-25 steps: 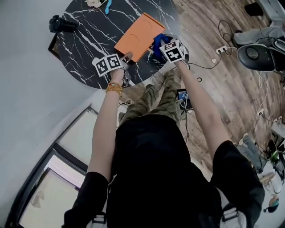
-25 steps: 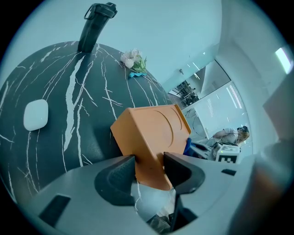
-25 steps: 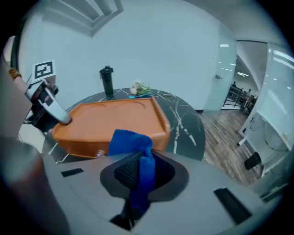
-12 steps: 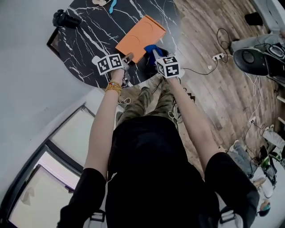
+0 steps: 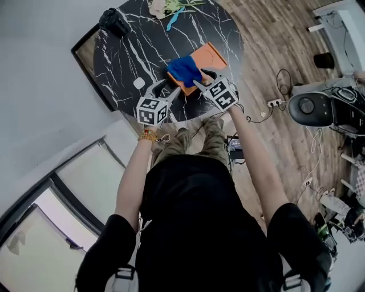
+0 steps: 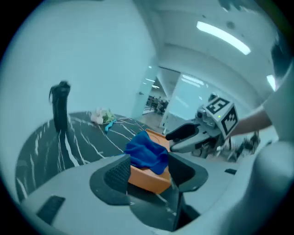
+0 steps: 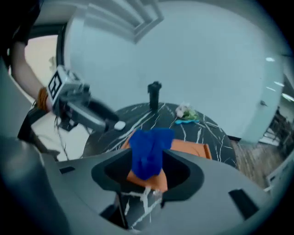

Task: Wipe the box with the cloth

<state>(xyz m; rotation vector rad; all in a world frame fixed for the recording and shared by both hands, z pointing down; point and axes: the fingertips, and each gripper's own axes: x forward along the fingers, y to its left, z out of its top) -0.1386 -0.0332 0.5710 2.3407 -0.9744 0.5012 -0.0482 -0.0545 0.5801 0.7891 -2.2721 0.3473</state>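
An orange flat box [image 5: 206,58] lies on the round black marble table [image 5: 125,63]. A crumpled blue cloth [image 5: 184,69] rests on the box's near end, free of both grippers. My left gripper [image 5: 164,91] hovers just short of the box; its jaws have just been opening and nothing is between them. My right gripper [image 5: 203,78] hangs beside the cloth, its jaws also just opened and empty. In the left gripper view the cloth [image 6: 146,153] and box [image 6: 148,179] lie beyond the jaws. The right gripper view shows the cloth [image 7: 149,151] on the box [image 7: 190,149].
A black camera-like object [image 5: 114,21] stands at the table's far left. Flowers and a blue item [image 5: 171,11] lie at the far edge, and a small white disc [image 5: 138,83] left of the box. Cables and a chair [image 5: 311,108] are on the wooden floor to the right.
The right gripper held the blue cloth at the box's near edge; it now lies let go on the box. Both grippers have lifted off and drawn back, and the left has rolled.
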